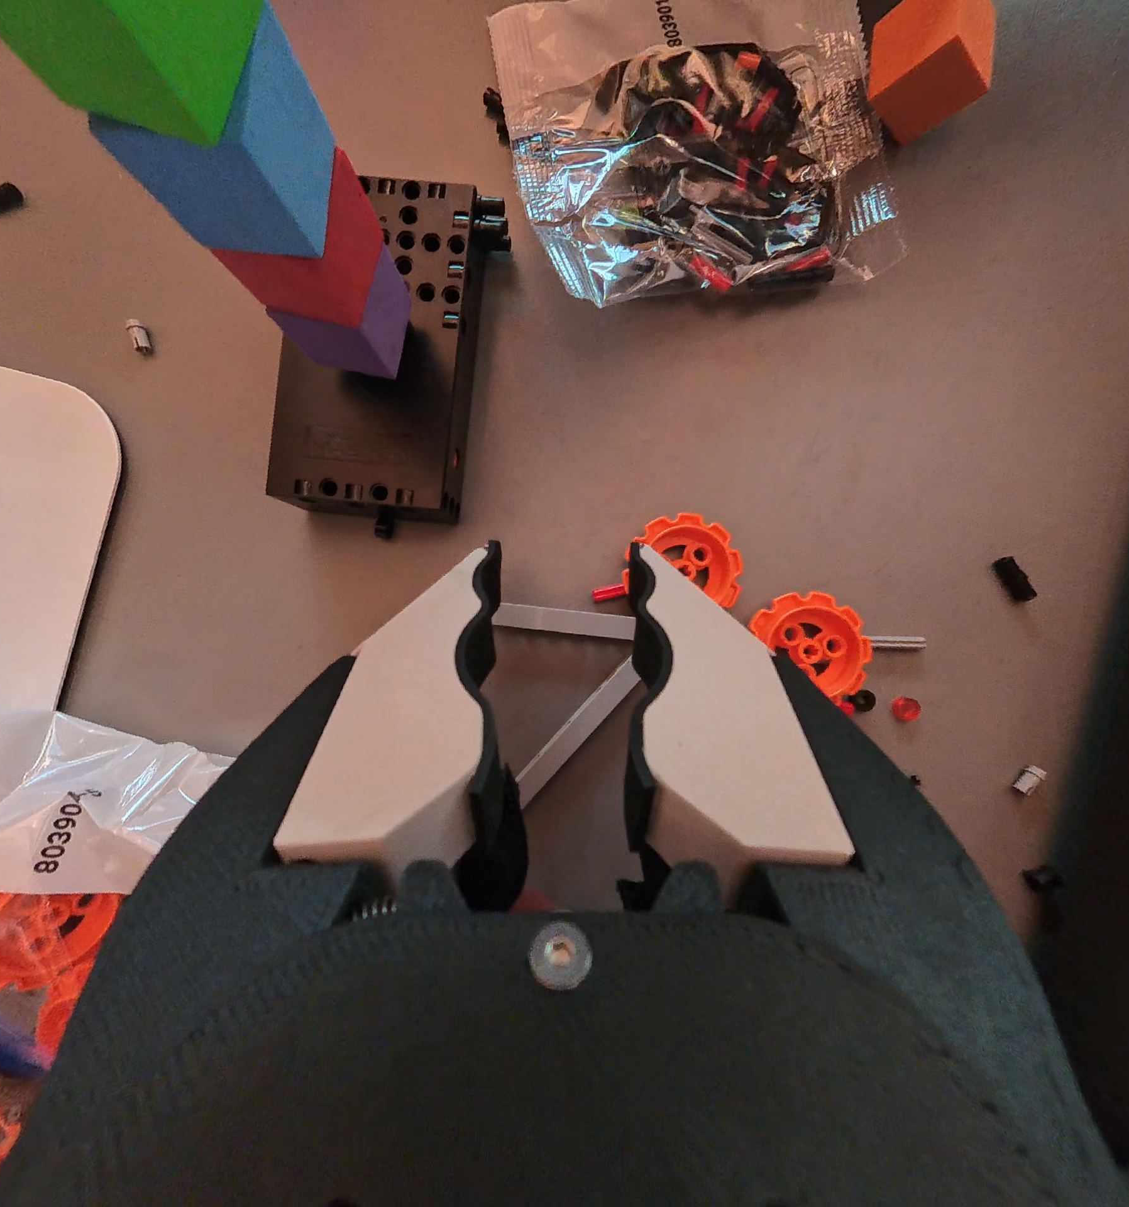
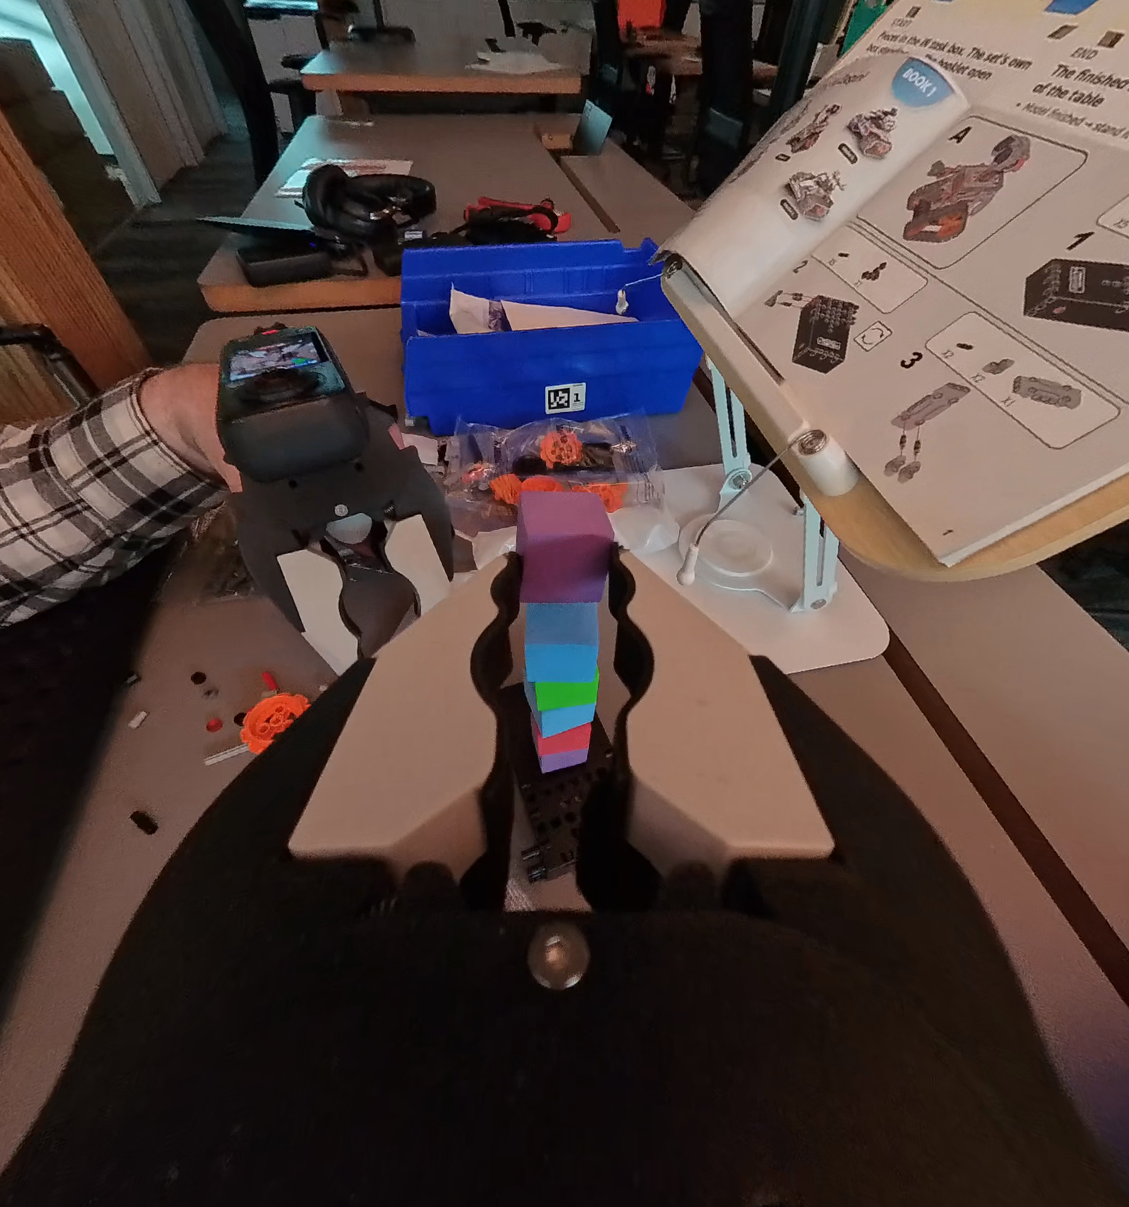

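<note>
The grey bench (image 1: 810, 424) carries everything. Beyond the right tool (image 2: 563, 562) stands a blue bin (image 2: 549, 353), and up to its right a white stand holds an open instruction booklet (image 2: 980, 313). Under the right tool lies a black perforated box (image 1: 379, 418) bearing a tower of foam blocks (image 2: 560, 686); the right tool grips the purple top block (image 2: 562, 555) between its fingertips. The left tool (image 1: 565, 568) hangs over the bench, its jaws moderately parted and holding nothing, above two thin grey rods (image 1: 568, 620). Just to its right lie two orange gear wheels (image 1: 810, 646); farther ahead, a crinkled clear bag of small parts (image 1: 692, 196).
</note>
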{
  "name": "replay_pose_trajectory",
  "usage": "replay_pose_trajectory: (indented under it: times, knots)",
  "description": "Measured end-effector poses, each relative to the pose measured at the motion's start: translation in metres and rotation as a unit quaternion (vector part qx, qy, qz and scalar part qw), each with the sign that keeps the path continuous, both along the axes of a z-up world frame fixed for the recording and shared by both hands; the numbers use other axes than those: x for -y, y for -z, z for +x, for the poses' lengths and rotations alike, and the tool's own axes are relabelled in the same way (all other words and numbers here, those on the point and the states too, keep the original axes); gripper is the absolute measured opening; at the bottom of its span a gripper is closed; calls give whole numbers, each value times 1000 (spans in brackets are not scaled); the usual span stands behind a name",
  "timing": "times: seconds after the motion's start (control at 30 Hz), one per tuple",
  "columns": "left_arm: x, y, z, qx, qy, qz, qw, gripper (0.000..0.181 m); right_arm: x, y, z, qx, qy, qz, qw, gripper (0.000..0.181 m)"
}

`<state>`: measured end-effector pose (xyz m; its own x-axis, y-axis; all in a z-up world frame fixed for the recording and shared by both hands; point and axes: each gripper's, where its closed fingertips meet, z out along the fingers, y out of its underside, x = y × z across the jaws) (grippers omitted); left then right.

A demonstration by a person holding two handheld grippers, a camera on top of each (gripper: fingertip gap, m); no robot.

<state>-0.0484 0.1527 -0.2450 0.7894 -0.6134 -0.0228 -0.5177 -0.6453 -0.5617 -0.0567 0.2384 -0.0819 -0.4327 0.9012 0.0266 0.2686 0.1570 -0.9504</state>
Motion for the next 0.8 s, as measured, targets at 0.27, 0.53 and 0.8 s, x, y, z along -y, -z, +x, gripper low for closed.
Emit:
replay_pose_trajectory:
  times: [0.27,0.53,0.8]
  knots:
    - [0,0,0,0,0,0,1000,37,-4,20,-3,0,-2,-11,1000,26]
    - [0,1,1,-1,1,-3,1000,38,-2,22,-2,6,-5,-12,1000,30]
    - [1,0,0,-1,0,-1,1000,38,-9,15,4,5,16,0,1000,36]
